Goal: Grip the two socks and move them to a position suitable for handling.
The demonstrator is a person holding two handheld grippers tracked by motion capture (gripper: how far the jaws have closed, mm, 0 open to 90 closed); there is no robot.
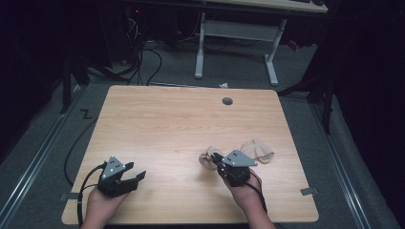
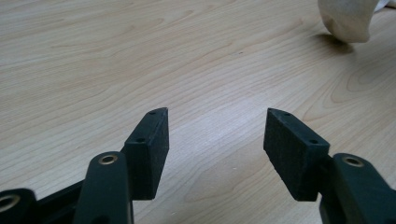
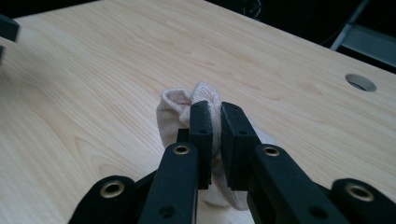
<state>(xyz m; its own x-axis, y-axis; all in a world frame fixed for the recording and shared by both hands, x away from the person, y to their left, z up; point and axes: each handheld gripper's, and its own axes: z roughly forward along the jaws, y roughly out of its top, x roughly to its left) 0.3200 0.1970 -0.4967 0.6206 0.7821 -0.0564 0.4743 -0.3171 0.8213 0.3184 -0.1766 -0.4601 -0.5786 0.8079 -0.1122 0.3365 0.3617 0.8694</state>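
A beige sock (image 1: 207, 160) lies crumpled on the wooden table (image 1: 181, 124), and my right gripper (image 1: 217, 159) is shut on it. In the right gripper view the black jaws pinch a fold of that sock (image 3: 180, 109) at my right gripper (image 3: 217, 109). A second beige sock (image 1: 258, 149) lies flat just right of that hand. My left gripper (image 1: 138, 176) rests near the table's front left, open with nothing between its jaws. In the left gripper view my left gripper (image 2: 215, 116) points across bare wood, with the held sock (image 2: 348, 18) far off at top right.
A round cable hole (image 1: 227, 101) sits near the table's far edge. Beyond the table stand a white desk frame (image 1: 236, 33) and cables on a grey floor. Metal rails run along both sides of the table.
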